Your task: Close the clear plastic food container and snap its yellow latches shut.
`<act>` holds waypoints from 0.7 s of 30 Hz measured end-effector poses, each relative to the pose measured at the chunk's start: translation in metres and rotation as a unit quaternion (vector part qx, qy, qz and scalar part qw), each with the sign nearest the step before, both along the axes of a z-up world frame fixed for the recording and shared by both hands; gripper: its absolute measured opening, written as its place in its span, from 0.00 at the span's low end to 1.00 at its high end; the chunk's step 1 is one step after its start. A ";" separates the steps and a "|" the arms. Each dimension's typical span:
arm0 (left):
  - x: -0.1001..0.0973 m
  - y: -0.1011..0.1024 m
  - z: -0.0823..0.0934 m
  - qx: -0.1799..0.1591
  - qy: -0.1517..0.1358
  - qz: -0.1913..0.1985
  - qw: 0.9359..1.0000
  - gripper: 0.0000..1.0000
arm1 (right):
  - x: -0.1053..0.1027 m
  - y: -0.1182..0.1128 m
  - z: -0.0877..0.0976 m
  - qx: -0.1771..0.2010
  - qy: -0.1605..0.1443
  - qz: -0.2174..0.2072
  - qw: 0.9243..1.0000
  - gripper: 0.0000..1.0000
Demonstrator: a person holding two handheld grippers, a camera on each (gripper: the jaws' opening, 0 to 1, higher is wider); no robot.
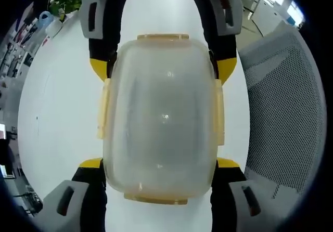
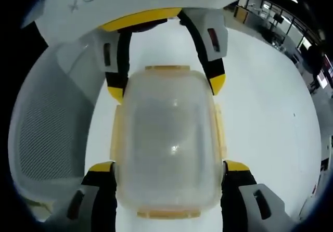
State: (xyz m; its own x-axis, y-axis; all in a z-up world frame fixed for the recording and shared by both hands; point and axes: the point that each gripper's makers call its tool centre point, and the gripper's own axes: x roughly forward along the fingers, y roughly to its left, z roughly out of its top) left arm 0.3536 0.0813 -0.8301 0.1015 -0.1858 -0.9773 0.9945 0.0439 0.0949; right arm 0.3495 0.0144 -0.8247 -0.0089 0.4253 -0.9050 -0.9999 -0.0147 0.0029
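The clear plastic container (image 1: 161,117) has its lid on, with pale yellow latches (image 1: 103,110) along its four edges that lie flat against it. It fills the space over the white table (image 1: 57,112). My left gripper (image 1: 160,163) holds its near end, the yellow-tipped jaws pressed on both long sides. From the far end my right gripper (image 1: 162,68) clamps it the same way. In the right gripper view the container (image 2: 169,143) sits between my right gripper (image 2: 169,165) below and my left gripper (image 2: 164,86) above.
A grey mesh chair (image 1: 281,102) stands at the table's edge, also seen as the chair back (image 2: 47,138). Plants and shelf clutter (image 1: 57,3) lie beyond the table. Office desks (image 2: 276,18) stand far behind.
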 end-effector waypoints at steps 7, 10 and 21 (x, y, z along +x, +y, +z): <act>0.000 0.007 0.000 -0.005 0.000 -0.001 1.000 0.83 | 0.000 0.007 0.000 -0.005 0.000 -0.001 1.000 0.83; 0.000 0.012 0.000 -0.003 0.000 -0.004 1.000 0.83 | -0.001 0.012 0.000 -0.001 -0.001 -0.005 1.000 0.83; 0.001 0.029 -0.001 -0.004 0.000 -0.003 1.000 0.83 | 0.000 0.029 -0.001 -0.005 -0.001 -0.004 1.000 0.83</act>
